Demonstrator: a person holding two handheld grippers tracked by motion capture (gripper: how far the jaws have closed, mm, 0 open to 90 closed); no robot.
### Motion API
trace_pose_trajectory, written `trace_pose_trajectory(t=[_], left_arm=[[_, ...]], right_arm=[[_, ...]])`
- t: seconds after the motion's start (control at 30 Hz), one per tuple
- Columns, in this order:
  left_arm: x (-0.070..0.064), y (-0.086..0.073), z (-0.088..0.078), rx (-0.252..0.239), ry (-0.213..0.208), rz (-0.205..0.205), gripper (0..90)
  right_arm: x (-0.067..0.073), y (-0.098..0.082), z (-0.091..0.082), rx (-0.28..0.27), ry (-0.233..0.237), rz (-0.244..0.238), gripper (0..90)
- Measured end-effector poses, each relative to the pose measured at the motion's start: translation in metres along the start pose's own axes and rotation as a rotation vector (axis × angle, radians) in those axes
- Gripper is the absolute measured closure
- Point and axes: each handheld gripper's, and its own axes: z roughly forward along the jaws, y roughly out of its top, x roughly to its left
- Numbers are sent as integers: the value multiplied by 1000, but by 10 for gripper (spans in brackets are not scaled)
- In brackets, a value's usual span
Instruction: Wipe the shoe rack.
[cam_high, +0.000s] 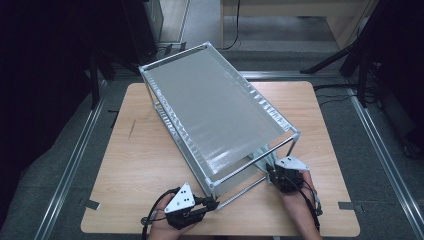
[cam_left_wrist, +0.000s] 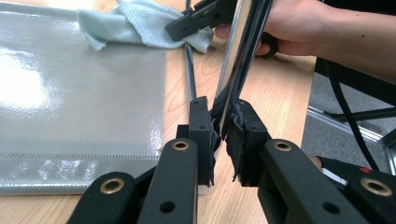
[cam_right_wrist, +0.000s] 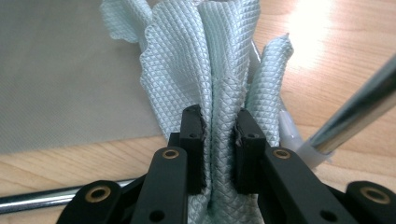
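A metal wire rack (cam_high: 292, 131) with a grey liner on its top shelf stands slanted across the wooden table (cam_high: 140, 160). At the rack's near corner my left gripper (cam_high: 210, 204) (cam_left_wrist: 223, 126) is shut on an upright chrome post (cam_left_wrist: 240, 46). My right gripper (cam_high: 274, 172) (cam_right_wrist: 219, 140) reaches in at the rack's right near corner, shut on a bunched pale green cloth (cam_right_wrist: 205, 60) (cam_left_wrist: 140, 23). The cloth lies at the edge of the grey lower shelf liner (cam_left_wrist: 84, 102) (cam_right_wrist: 60, 70). From the left gripper view, the right gripper (cam_left_wrist: 187, 23) and its hand (cam_left_wrist: 299, 23) are behind the post.
A slanted chrome rod (cam_right_wrist: 355, 112) crosses close to the right of the cloth, and another rod (cam_right_wrist: 28, 200) lies low along the table. Bare tabletop stretches left of the rack. Dark stands and cables (cam_high: 350, 95) sit on the floor beyond the table.
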Motion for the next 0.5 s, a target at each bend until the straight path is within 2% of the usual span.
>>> trace_pose_trajectory(t=[0.07, 0.1, 0.2, 0.33, 0.5], left_arm=[[0, 0, 0, 0, -1, -2, 806], [0, 0, 0, 0, -2, -2, 805], [0, 0, 0, 2, 1, -3, 806], [0, 0, 0, 3, 3, -5, 805], [0, 0, 0, 0, 2, -6, 805]], right_arm=[[6, -1, 0, -5, -24, -22, 785], [10, -1, 0, 0, -14, -29, 785], [26, -1, 0, 6, 41, -55, 785], [55, -4, -2, 15, 122, -87, 785], [104, -7, -5, 20, 228, -188, 782]])
